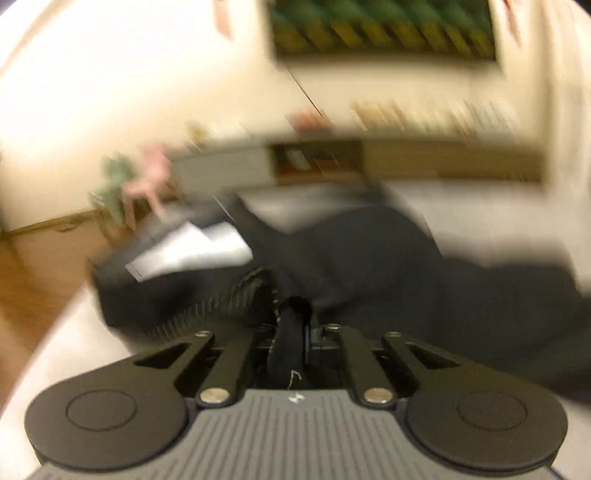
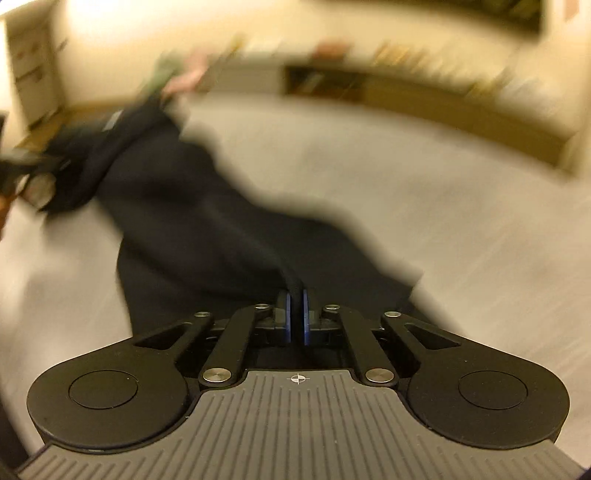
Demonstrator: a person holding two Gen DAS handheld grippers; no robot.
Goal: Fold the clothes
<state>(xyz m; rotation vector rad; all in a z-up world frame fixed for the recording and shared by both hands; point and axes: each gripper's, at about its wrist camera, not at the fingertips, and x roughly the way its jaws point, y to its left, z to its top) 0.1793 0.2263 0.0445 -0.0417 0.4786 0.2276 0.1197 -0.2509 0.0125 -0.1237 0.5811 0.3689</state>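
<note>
Claw-pinched dark garment (image 2: 192, 206), rumpled, blurred.

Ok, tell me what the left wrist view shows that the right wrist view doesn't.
Only the left wrist view shows a white label on the dark garment, a framed picture on the wall, and the left gripper shut on cloth. Only the right wrist view shows the right gripper pinching another part. Both share the garment, the pale surface and a blurred shelf.
</note>
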